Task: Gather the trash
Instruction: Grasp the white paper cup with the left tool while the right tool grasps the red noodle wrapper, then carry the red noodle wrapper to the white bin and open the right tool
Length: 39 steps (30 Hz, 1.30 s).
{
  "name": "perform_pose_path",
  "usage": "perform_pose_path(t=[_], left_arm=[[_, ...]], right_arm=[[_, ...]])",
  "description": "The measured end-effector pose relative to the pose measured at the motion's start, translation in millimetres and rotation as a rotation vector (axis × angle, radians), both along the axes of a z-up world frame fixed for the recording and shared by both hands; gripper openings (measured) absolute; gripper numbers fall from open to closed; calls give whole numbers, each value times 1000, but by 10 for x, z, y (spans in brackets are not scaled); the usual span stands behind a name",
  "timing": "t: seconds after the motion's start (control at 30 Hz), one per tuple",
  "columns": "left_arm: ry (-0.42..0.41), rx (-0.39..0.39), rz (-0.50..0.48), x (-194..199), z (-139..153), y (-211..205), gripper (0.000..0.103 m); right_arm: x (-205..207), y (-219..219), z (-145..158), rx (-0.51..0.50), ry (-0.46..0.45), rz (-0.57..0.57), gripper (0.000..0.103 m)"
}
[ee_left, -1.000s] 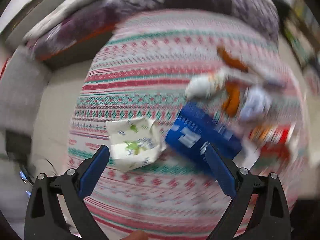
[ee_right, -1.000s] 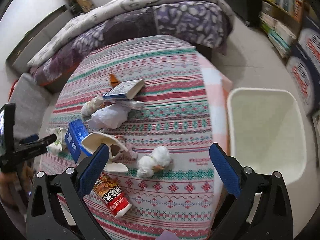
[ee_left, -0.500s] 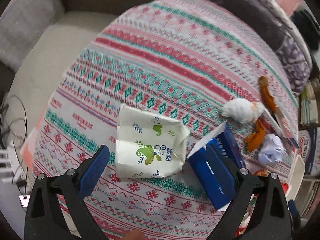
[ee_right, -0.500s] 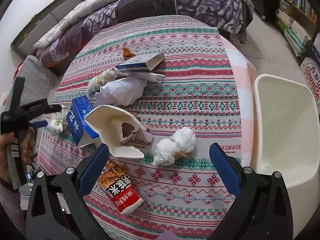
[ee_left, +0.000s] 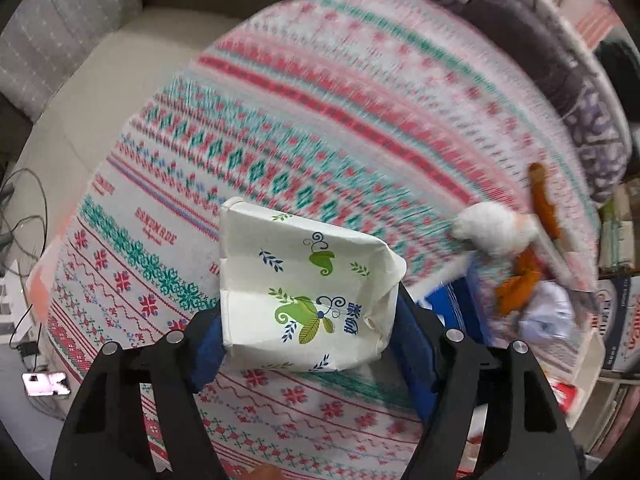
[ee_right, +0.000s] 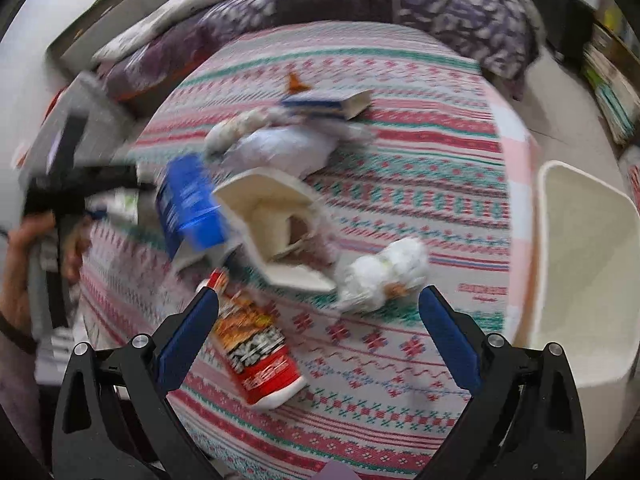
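My left gripper [ee_left: 308, 320] is shut on a squashed white paper cup with green leaf print [ee_left: 304, 292], holding it over the patterned tablecloth [ee_left: 304, 120]. My right gripper [ee_right: 318, 312] is open and empty above the table. Below and ahead of it lie a red snack packet [ee_right: 256, 348], a crumpled white tissue ball [ee_right: 384, 276], a torn white carton [ee_right: 276, 224] and a blue box [ee_right: 188, 204]. A white waste bin [ee_right: 588, 272] stands at the right of the table. The left gripper shows blurred at the far left of the right wrist view [ee_right: 80, 184].
More litter lies further back: a blue-and-white box [ee_right: 328, 104], crumpled white paper [ee_right: 288, 144], orange peel [ee_left: 540, 200] and a tissue wad [ee_left: 492, 228]. A bed with a purple quilt [ee_right: 440, 8] stands behind the table. Cables [ee_left: 24, 216] lie on the floor at the left.
My left gripper has closed in on the paper cup and now grips it. My right gripper has moved lower and closer to the litter, still open.
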<state>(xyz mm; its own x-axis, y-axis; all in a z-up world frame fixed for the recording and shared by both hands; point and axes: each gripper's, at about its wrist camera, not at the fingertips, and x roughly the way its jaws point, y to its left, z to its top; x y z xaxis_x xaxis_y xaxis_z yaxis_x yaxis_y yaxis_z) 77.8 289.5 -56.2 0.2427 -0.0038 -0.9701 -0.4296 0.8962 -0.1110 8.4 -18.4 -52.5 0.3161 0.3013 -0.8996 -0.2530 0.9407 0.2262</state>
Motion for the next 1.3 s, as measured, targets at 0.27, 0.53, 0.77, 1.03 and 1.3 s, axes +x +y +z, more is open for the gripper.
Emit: perform_pose_path(t=[0.27, 0.53, 0.77, 1.03, 1.3], left_arm=[[-207, 26, -82, -189, 690, -229, 73], [-237, 44, -185, -315, 746, -573, 73], [-257, 25, -181, -350, 752, -629, 73], [-306, 30, -195, -366, 846, -786, 73], [-366, 41, -240, -382, 957, -1065, 73]], right_arm=[[-158, 548, -276, -124, 22, 216, 95], [-155, 635, -475, -206, 59, 236, 48], [-154, 468, -142, -128, -37, 208, 37], [-231, 195, 246, -29, -144, 138, 37], [-155, -73, 509, 23, -249, 0, 37]])
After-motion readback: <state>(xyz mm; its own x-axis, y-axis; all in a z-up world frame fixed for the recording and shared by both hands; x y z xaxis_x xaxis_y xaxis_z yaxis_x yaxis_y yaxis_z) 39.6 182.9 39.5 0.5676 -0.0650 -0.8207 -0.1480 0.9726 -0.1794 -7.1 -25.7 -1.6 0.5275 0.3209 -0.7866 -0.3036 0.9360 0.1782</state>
